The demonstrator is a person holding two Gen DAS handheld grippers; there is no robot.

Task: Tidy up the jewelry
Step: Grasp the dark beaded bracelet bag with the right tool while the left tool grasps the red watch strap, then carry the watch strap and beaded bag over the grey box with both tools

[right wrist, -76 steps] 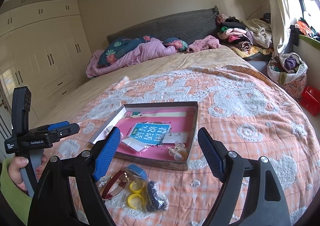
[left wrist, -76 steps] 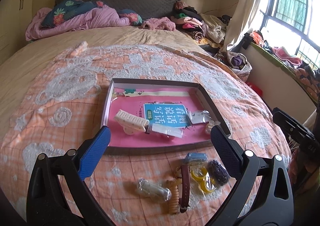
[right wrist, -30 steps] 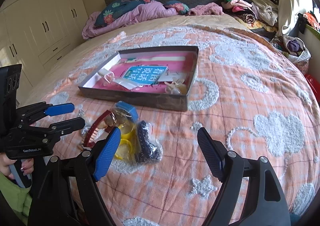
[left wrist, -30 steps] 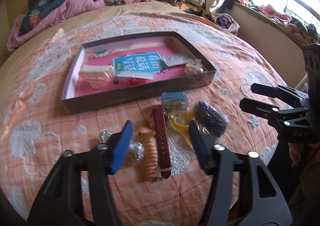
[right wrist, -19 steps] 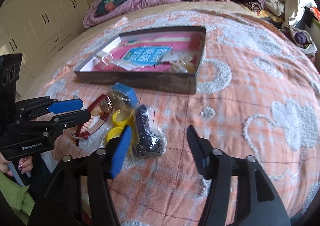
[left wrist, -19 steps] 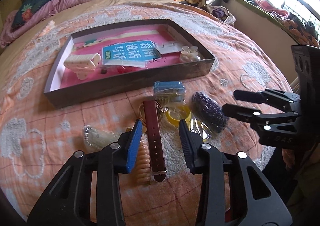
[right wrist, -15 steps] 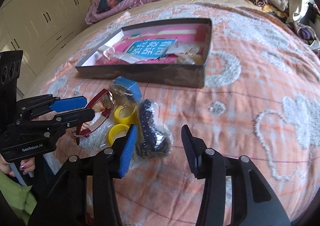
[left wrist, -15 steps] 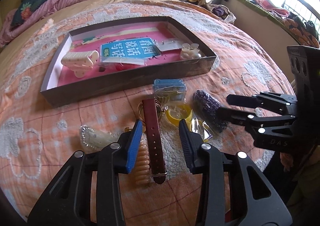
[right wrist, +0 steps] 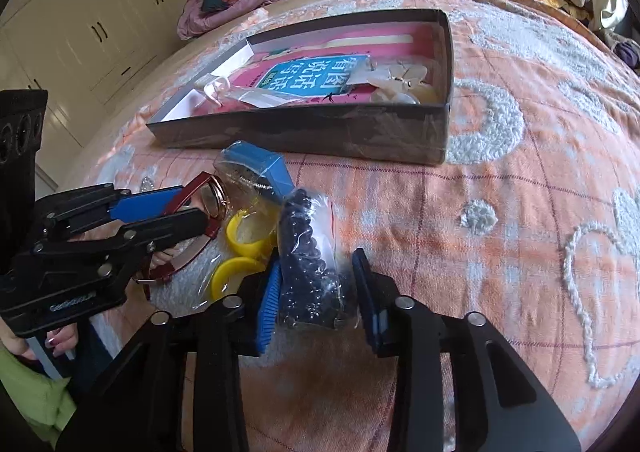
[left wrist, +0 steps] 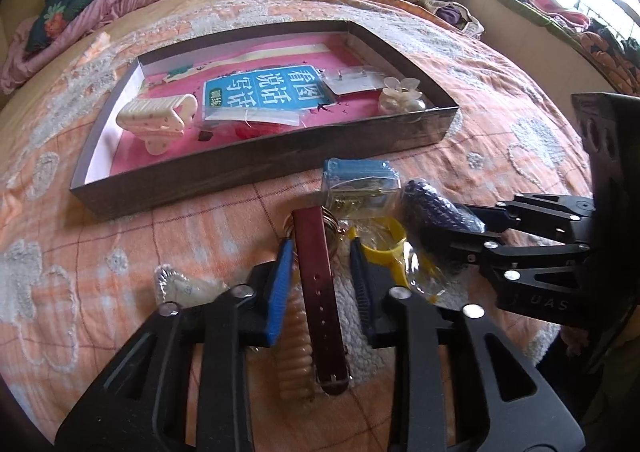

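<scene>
Dark red watch strap lies lengthwise on the orange bedspread, near the front wall of the shallow dark tray. Left hand-held gripper straddles it; its jaws have just been closing, blue pad touching the strap's left edge, a sliver of gap at the black pad, so not yet clenched on it. A ridged peach hair clip lies just left of the strap, under the blue finger.

Bag of dark beads lies to the right of the strap, beside two yellow rings in clear wrap. Right hand-held gripper has also just been closing and now pinches the bag's near end, both pads against the plastic.

A clear box with a blue lid lies between the tray wall and the rings (contents: fine gold-coloured pieces, too small to name).

Inside the tray: pink lining, a blue booklet, a cream claw clip at left, a pale flower-shaped clip at right.

A hand with a green sleeve shows under the left gripper.
</scene>
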